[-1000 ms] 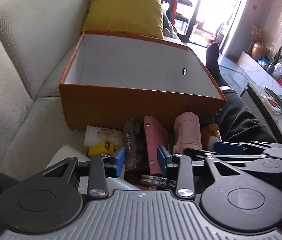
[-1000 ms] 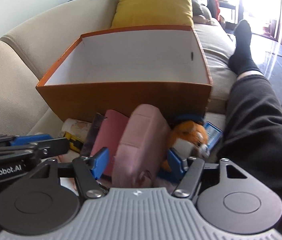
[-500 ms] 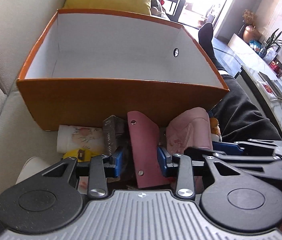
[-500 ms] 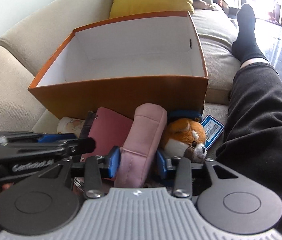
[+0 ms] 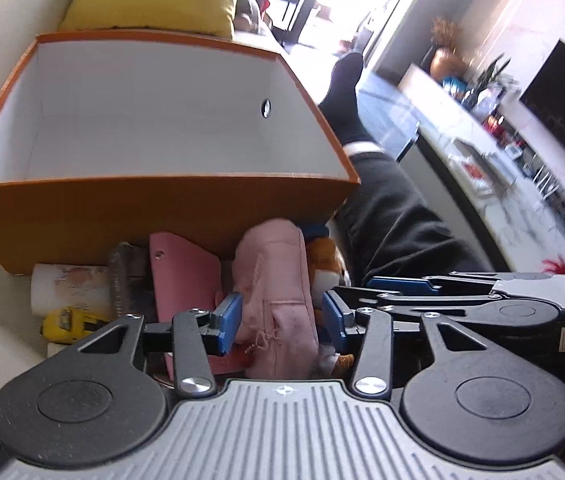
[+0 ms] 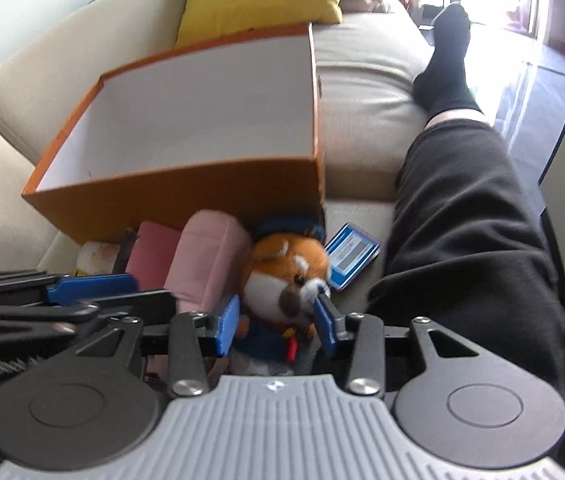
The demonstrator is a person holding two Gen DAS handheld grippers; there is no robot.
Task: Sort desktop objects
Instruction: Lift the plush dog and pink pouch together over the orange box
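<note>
Both wrist cameras look forward along their fingers, low and close over the sofa clutter. Each faces the orange box (image 5: 154, 208) (image 6: 186, 196); both share the pink pouch (image 5: 274, 280) (image 6: 206, 260).

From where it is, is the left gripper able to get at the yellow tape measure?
Probably not directly: the left gripper straddles the pink pouch, and the tape measure lies off to its left.

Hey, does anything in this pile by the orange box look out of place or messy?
Yes. The orange box holds nothing, while the pink pouch, plush fox and blue card lie jumbled against its front wall on the sofa.
</note>
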